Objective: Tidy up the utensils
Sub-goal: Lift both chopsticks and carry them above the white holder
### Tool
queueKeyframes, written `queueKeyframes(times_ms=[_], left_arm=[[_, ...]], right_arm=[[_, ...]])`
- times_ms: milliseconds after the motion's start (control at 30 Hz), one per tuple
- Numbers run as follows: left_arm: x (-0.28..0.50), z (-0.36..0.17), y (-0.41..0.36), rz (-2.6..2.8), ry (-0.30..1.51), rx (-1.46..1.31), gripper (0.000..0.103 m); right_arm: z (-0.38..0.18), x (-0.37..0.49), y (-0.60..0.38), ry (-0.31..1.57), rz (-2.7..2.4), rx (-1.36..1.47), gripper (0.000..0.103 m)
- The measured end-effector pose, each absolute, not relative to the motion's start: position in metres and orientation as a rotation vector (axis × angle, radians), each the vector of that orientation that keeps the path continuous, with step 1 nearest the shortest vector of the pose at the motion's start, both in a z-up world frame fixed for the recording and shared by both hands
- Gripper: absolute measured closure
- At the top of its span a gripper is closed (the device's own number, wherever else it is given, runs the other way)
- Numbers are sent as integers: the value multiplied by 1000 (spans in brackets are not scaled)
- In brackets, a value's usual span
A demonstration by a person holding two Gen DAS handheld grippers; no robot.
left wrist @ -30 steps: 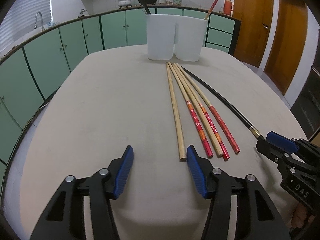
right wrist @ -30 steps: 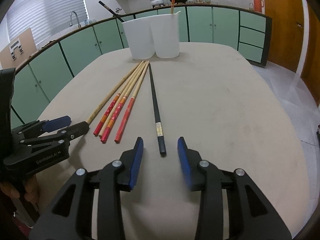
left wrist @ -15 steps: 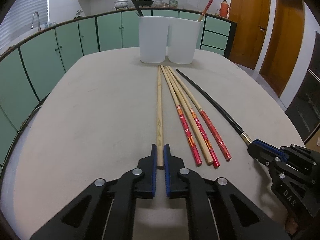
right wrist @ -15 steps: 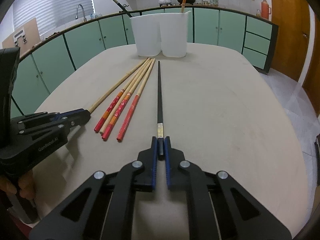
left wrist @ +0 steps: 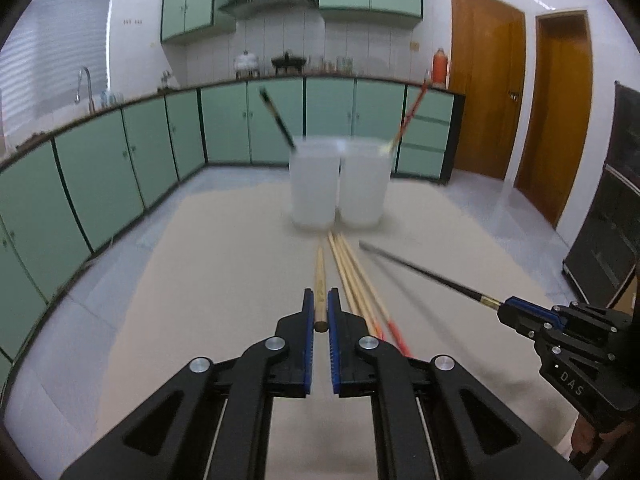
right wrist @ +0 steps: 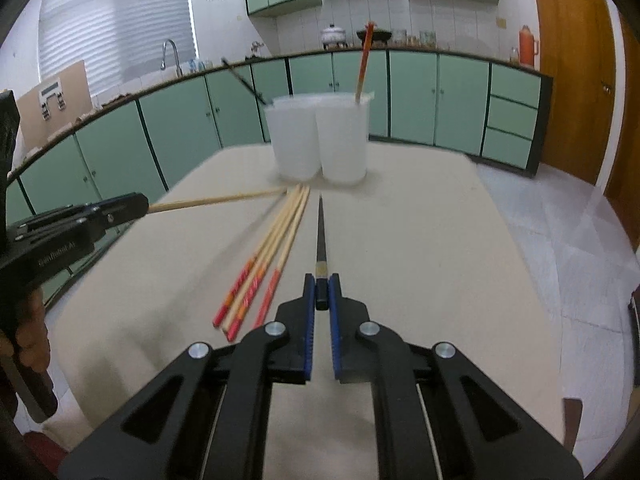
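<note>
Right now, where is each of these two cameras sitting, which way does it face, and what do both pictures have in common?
Left wrist view: sits on the left gripper, looks along the plain wooden chopstick it clamps toward two white plastic cups; the right gripper shows at the right edge.
Right wrist view: sits on the right gripper, looks along the black chopstick it clamps toward the same cups; the left gripper and a hand show at left.
Shared: cups, red-ended chopsticks, beige table, green cabinets.
</note>
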State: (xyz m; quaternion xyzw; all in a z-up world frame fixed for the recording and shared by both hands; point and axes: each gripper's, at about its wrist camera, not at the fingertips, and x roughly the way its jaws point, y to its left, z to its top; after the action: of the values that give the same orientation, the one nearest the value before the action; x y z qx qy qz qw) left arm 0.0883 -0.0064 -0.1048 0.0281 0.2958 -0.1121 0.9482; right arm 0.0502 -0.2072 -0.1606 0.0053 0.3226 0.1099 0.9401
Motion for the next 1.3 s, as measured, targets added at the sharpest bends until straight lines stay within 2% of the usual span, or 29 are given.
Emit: queueKeyframes(times_ms=[400, 1067, 1300], left_arm=[[104, -50, -3, -233, 476, 22, 96], [123, 10, -3, -289, 391, 18, 96], [135, 53, 0, -302, 291, 9, 97]], right_arm=[[-86, 67, -223, 519, 235, 46, 97], [-4, 109, -229, 474, 324, 42, 97], [51, 136, -232, 380, 363, 41, 97]])
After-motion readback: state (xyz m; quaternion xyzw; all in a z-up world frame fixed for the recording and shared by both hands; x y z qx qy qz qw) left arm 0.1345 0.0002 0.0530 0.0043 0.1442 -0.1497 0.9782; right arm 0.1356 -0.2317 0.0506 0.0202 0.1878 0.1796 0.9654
